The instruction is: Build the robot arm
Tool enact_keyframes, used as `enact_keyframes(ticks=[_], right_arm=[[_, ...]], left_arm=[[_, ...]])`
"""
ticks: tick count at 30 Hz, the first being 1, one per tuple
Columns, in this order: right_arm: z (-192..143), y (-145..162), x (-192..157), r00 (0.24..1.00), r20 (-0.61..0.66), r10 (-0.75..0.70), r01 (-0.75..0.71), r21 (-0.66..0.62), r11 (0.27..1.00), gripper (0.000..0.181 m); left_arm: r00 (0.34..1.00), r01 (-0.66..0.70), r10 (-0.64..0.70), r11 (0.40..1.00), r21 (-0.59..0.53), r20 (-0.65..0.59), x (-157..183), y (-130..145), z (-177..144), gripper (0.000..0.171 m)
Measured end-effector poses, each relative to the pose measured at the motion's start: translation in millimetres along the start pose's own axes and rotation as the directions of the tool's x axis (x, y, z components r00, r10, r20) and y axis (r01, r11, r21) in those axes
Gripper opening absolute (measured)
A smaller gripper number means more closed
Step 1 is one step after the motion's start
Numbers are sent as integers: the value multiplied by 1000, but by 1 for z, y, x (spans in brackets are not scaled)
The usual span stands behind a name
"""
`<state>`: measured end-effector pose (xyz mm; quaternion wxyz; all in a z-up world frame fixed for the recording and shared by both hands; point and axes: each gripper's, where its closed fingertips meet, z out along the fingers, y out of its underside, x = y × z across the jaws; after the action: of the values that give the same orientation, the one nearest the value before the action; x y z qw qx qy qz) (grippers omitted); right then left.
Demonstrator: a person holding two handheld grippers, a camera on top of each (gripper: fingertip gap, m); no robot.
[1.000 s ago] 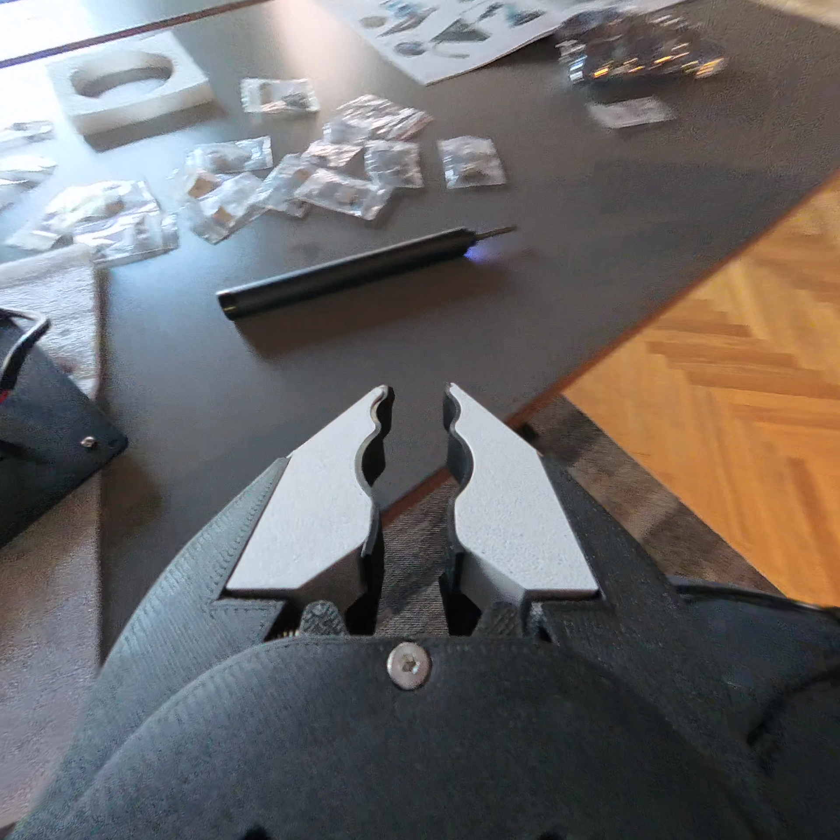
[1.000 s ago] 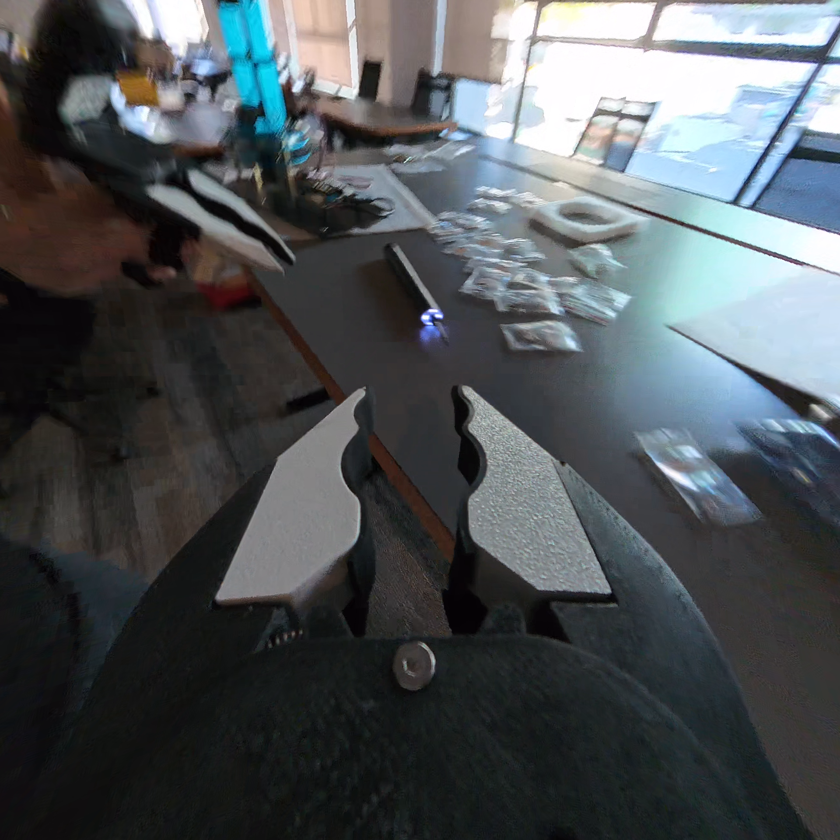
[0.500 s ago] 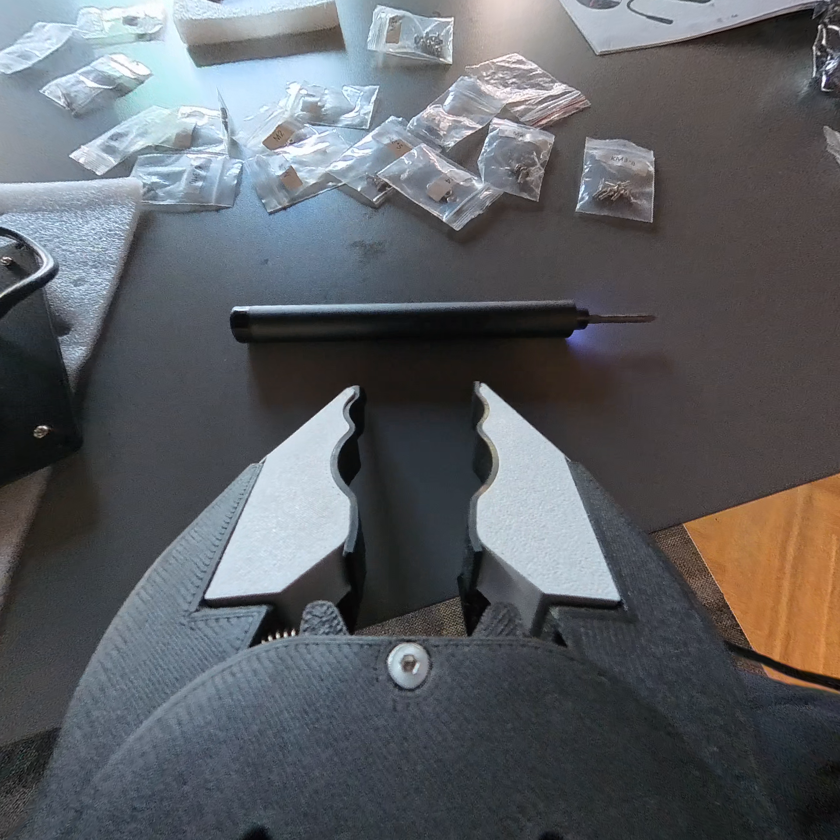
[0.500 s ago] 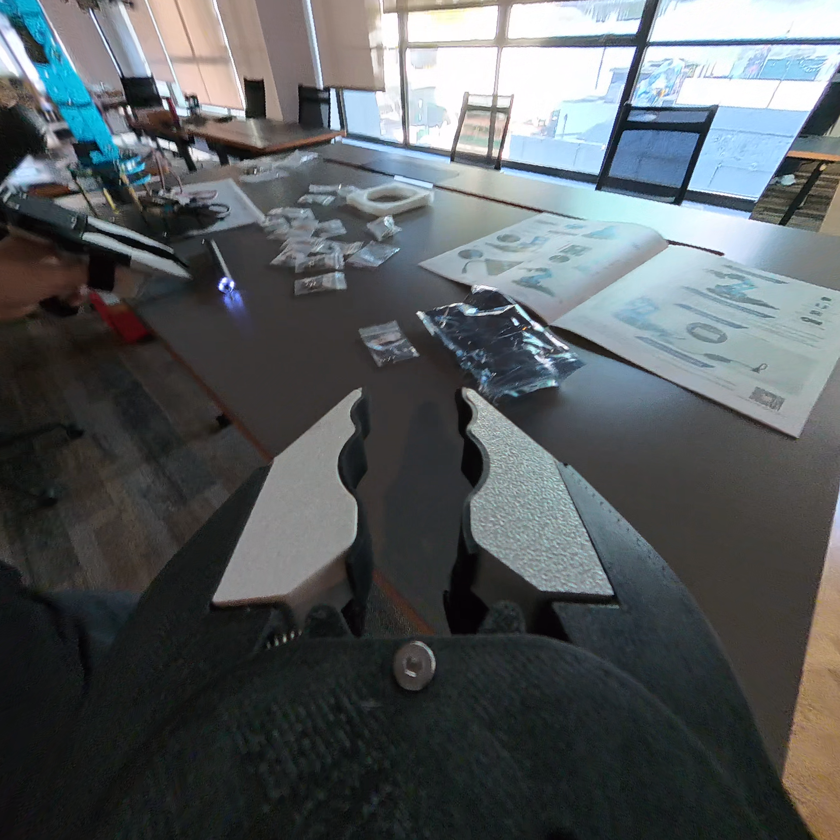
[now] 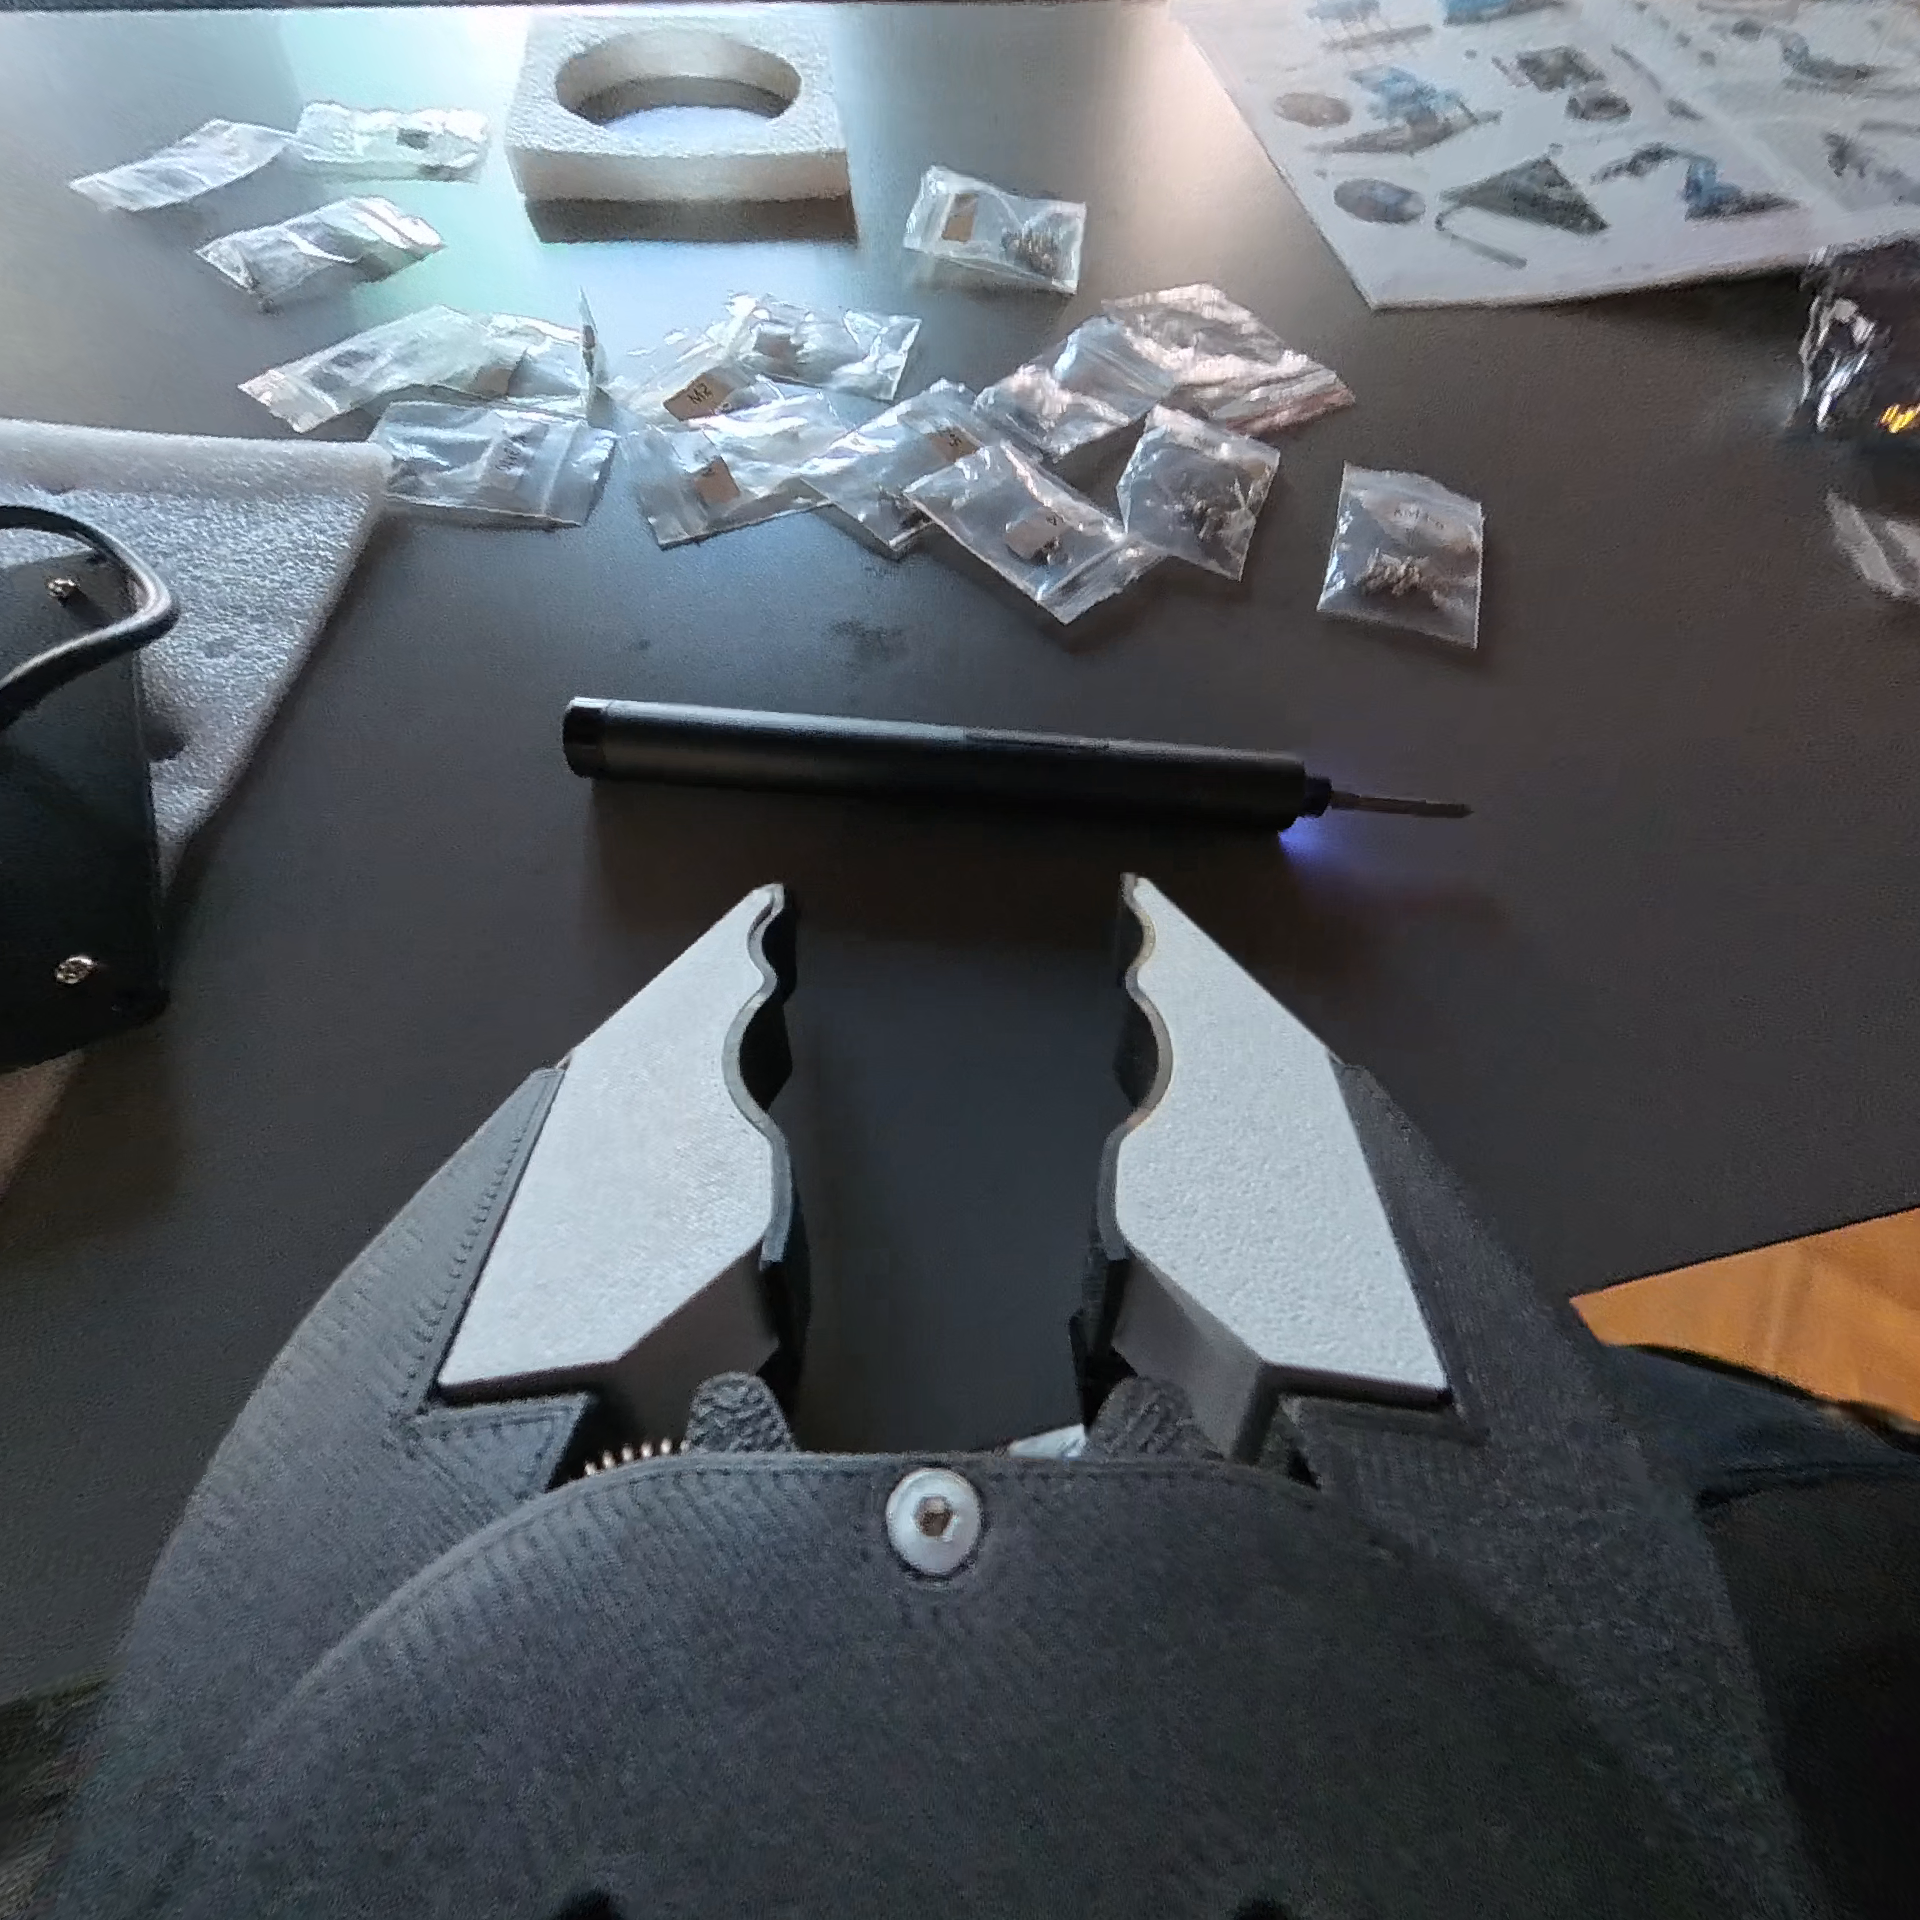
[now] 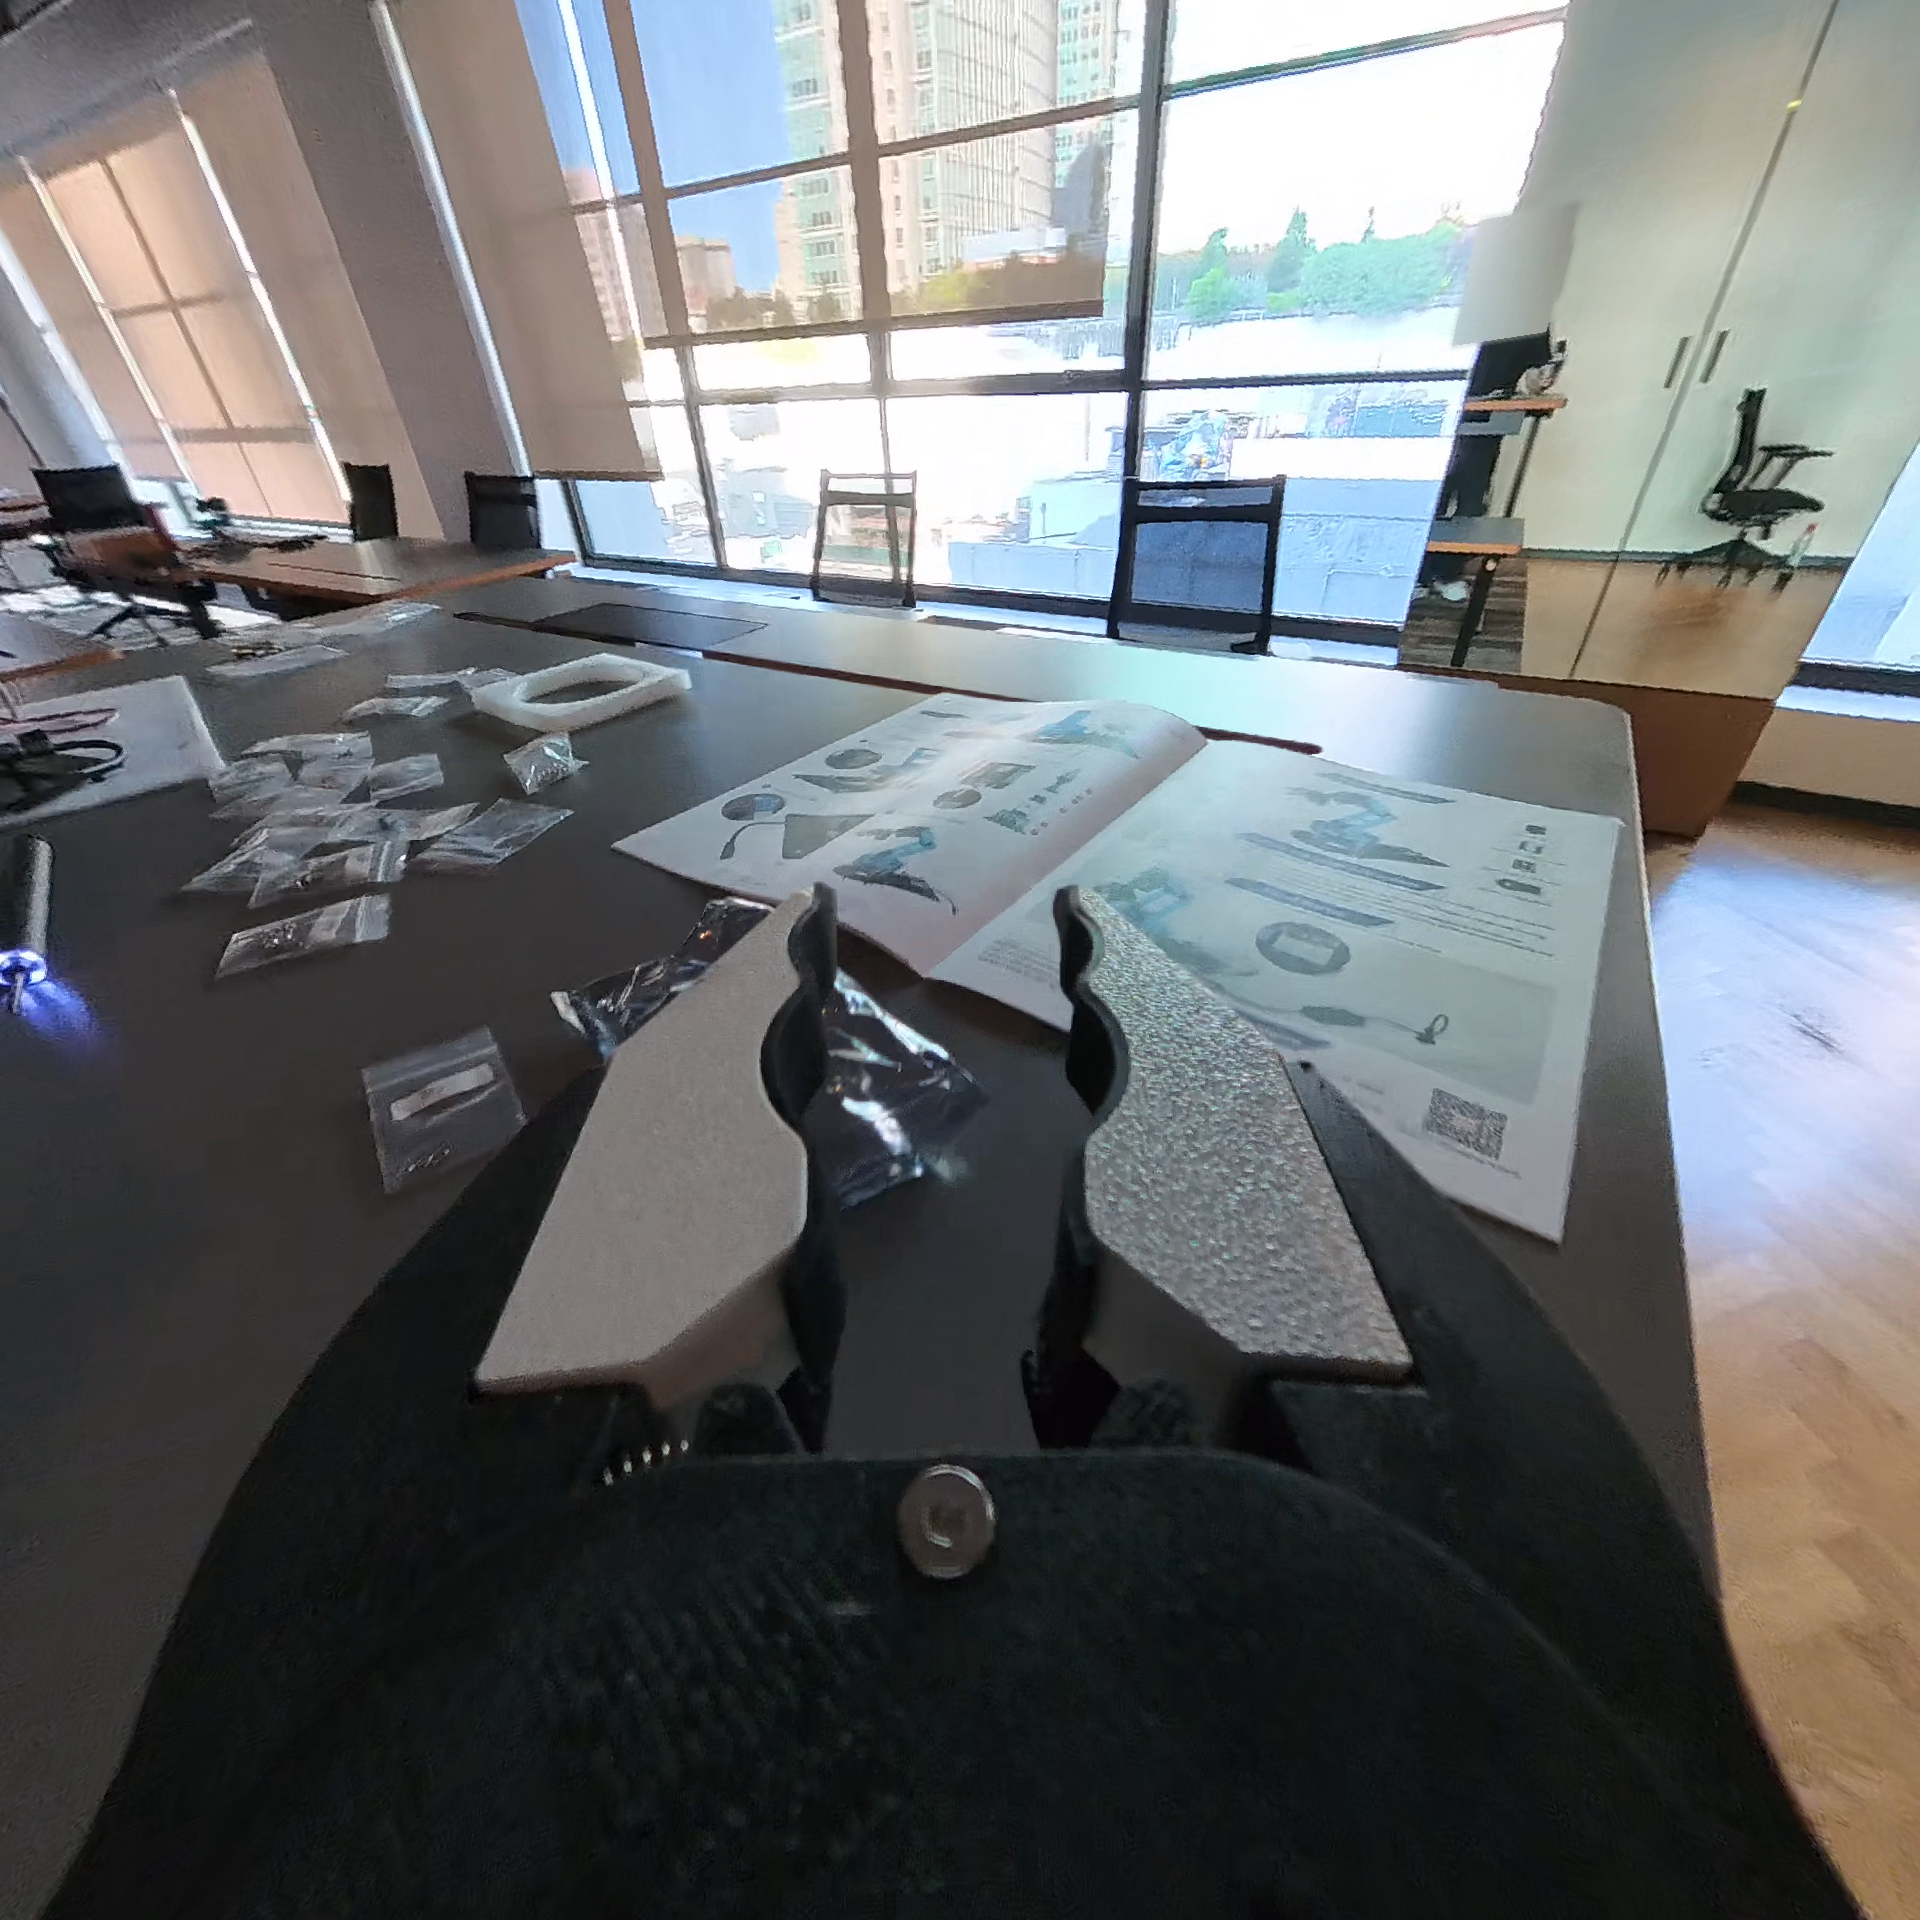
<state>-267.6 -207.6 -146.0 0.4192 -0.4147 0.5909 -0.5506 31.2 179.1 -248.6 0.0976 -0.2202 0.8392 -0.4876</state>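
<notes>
While your left gripper (image 5: 954,890) hangs low over the dark table (image 5: 1558,987), its jaws stand spread wide and hold nothing; the nearest thing to it is the one black electric screwdriver (image 5: 935,764), which lies crosswise just beyond the fingertips, apart from them, its bit pointing right with a blue glow at that end. Beyond the screwdriver lies a scatter of small clear bags (image 5: 1039,525); they overlap, so you can count more than a dozen but no exact figure. Farther off sits one white foam block (image 5: 675,171) with a round hole. At the left edge you have one foam sheet (image 5: 239,540) and, on it, one black box (image 5: 73,883). Your right gripper (image 6: 943,896) is also parted and empty, raised above the near edge of the table. Nearest below it lies one dark crinkled foil bag (image 6: 883,1081), with a single clear bag (image 6: 442,1107) to its left and one open booklet (image 6: 1195,831) just beyond to the right.
</notes>
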Motion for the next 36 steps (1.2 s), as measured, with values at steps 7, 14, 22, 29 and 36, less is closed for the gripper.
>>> enact_keyframes(ticks=[7,14,22,29,36], right_arm=[[47,2,38,991,96,-94,92,27,995,51],[48,-13,72,999,8,-50,48,160,986,55],[56,3,79,989,-76,-124,128,44,991,46],[10,-30,58,891,-418,-176,237,98,967,37],[-13,-28,-73,797,-589,-135,203,51,978,32]], left_arm=[[988,96,-109,989,113,114,-3,-13,0,58],[970,149,-185,964,220,155,11,-24,-16,59],[939,160,-258,913,374,226,-43,-19,-90,60],[944,179,-273,895,409,185,-143,32,-149,59],[982,-27,-33,949,313,187,-264,67,-204,58]])
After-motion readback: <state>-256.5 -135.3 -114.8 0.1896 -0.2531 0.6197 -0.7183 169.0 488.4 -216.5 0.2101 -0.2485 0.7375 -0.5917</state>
